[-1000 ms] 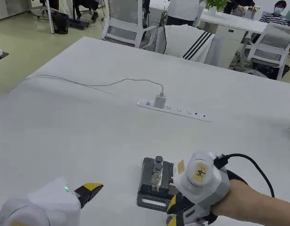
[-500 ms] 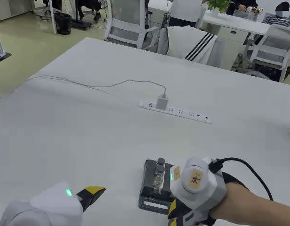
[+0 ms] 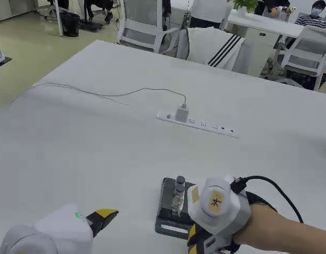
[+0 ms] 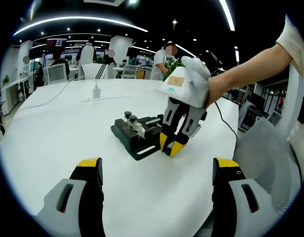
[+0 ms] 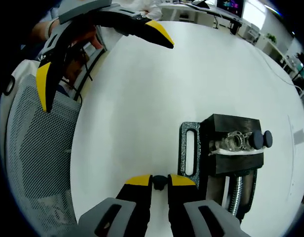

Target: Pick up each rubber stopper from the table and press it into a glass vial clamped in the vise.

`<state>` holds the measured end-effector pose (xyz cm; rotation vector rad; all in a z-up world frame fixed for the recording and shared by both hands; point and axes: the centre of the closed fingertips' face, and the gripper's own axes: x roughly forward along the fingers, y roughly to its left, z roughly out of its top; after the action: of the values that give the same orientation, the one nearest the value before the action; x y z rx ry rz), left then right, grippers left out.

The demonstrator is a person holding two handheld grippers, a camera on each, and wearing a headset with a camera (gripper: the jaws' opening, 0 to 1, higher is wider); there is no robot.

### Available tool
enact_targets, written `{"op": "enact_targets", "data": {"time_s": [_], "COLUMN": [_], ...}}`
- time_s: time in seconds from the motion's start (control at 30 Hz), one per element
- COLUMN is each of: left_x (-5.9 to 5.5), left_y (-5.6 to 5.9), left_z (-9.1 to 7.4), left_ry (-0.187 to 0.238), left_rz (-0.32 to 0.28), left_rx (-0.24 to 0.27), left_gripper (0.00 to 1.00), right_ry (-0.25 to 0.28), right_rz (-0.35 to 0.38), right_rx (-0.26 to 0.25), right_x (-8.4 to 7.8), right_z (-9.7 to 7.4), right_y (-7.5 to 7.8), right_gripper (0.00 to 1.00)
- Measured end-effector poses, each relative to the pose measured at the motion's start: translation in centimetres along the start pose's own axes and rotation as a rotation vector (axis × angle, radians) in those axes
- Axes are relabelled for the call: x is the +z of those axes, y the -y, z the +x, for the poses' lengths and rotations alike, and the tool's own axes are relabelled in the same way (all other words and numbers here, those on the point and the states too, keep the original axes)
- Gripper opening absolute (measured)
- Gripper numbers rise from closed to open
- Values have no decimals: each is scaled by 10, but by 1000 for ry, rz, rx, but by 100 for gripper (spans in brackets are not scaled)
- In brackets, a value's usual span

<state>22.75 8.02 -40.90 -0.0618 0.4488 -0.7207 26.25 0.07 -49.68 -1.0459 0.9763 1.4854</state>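
Note:
A black vise [image 3: 171, 211] stands near the table's front edge and clamps clear glass vials [image 3: 178, 189] with dark tops. In the right gripper view, my right gripper [image 5: 159, 180] is shut on a small black rubber stopper [image 5: 159, 182] just above the table, beside the vise [image 5: 231, 148] and its vials [image 5: 238, 142]. In the left gripper view, my left gripper [image 4: 157, 165] is open with nothing between its jaws, and the right gripper [image 4: 171, 146] points down at the table next to the vise [image 4: 137, 136]. The left gripper [image 3: 103, 216] sits at the bottom left of the head view.
A white power strip [image 3: 197, 123] with a plugged charger and a cable lies across the middle of the white table [image 3: 99, 148]. Office chairs [image 3: 144, 26] and people stand beyond the far edge. A cable [image 3: 269, 185] trails from the right gripper.
My right gripper has edged left and lower, closer to the vise's front. The left gripper has barely moved. The camera shifted slightly.

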Motion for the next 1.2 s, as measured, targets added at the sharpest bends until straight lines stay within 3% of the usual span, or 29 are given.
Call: {"op": "enact_targets", "data": {"time_s": [0.2,0.33,0.53,0.73,1.03,1.2], "left_x": [1,2,6,14,25,29], "left_y": [1,1,0,2,9,16], "left_z": [0,1,2,6,14,20], "left_ry": [-1,-3,-1,9,17,21], "left_rz": [3,9,19,40,58,67], "left_rx": [-2,-2,2,-2,-21,-39], "left_gripper": [91,91,91,89,86,82], "right_ry": [7,39,166,327,468,599], "right_rz": [32,60,148,263,344,418], "right_rx": [-7,-6,-43,-94,-167,-198], "right_x": [0,1,13,22,22,30], "right_z": [0,-3,-22,-50,-84,-105], "right_y": [0,-1,3,11,11,11], "right_gripper": [8,7,7,7,7,7]}}
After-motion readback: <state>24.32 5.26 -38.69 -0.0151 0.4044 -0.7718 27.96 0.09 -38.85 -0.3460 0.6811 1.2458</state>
